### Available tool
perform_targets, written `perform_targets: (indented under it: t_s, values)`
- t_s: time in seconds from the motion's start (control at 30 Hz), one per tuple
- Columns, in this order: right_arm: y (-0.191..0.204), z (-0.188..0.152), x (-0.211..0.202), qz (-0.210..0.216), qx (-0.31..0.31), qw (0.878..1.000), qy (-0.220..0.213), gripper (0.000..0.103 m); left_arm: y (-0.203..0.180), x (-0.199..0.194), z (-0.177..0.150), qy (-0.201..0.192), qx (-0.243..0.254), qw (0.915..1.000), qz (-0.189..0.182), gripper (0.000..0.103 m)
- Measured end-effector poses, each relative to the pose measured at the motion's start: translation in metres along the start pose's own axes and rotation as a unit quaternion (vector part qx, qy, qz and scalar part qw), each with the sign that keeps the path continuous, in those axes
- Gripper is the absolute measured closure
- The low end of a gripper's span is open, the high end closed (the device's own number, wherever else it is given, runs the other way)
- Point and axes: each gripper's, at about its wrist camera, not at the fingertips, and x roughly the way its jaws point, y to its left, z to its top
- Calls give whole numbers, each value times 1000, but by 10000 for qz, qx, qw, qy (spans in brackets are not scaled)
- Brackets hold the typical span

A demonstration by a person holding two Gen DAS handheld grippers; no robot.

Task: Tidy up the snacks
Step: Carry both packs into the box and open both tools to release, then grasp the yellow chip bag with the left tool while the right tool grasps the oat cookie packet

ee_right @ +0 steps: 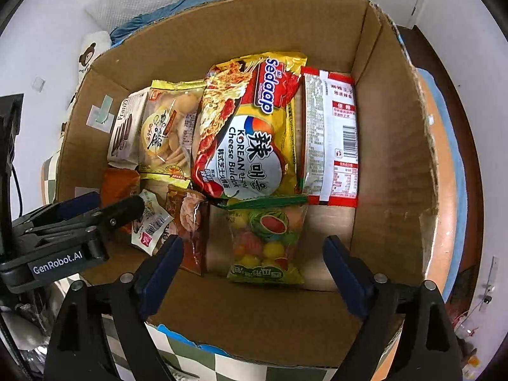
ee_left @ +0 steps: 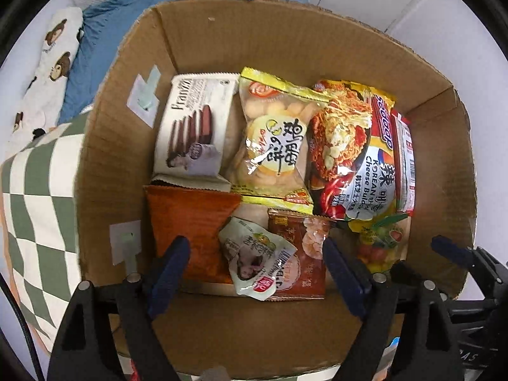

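Both claws point down into the box (ee_left: 203, 35), spread, gripping nothing. Left claw (ee_left: 257, 270) stands over the small packet (ee_left: 254, 254); right claw (ee_right: 254, 263) over the candy bag (ee_right: 270, 241) at 6 o'clock of the noodles (ee_right: 247, 133).

Cardboard box (ee_left: 127, 146) on checkered cloth (ee_left: 35, 209)

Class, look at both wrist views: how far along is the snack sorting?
Done: noodle pack, wafer box, biscuit bag and candy bag lie in the carton. In hand: nothing; left gripper and right gripper hover open. Left: no loose snacks visible outside.
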Motion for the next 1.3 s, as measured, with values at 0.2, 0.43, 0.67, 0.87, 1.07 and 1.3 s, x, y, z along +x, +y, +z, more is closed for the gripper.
perform_targets:
  t_s: [0.2, 0.43, 0.67, 0.87, 1.07, 1.3]
  values:
    - [5, -10, -14, -109, -25, 9995, -286, 12, 1, -27, -13, -580, 81, 9982, 146, 18]
    - [11, -30, -37, -248, -77, 9974, -669, 12, -4, -61, -39, -1191, 217, 9922, 284, 18]
    - [15, -59, -74, -301, 2, 9923, -1203, 12, -8, -103, -67, -1840, 293, 9814, 462, 18]
    - [19, -85, -108, -351, -35, 9860, -1628, 12, -10, -133, -94, -2200, 347, 9740, 419, 18]
    - [28, -116, -143, -369, -103, 9793, -1987, 12, -12, -155, -122, -2483, 398, 9669, 438, 18]
    - [34, -147, -177, -248, -88, 9729, -2295, 12, -15, -176, -154, -2649, 450, 9625, 374, 18]
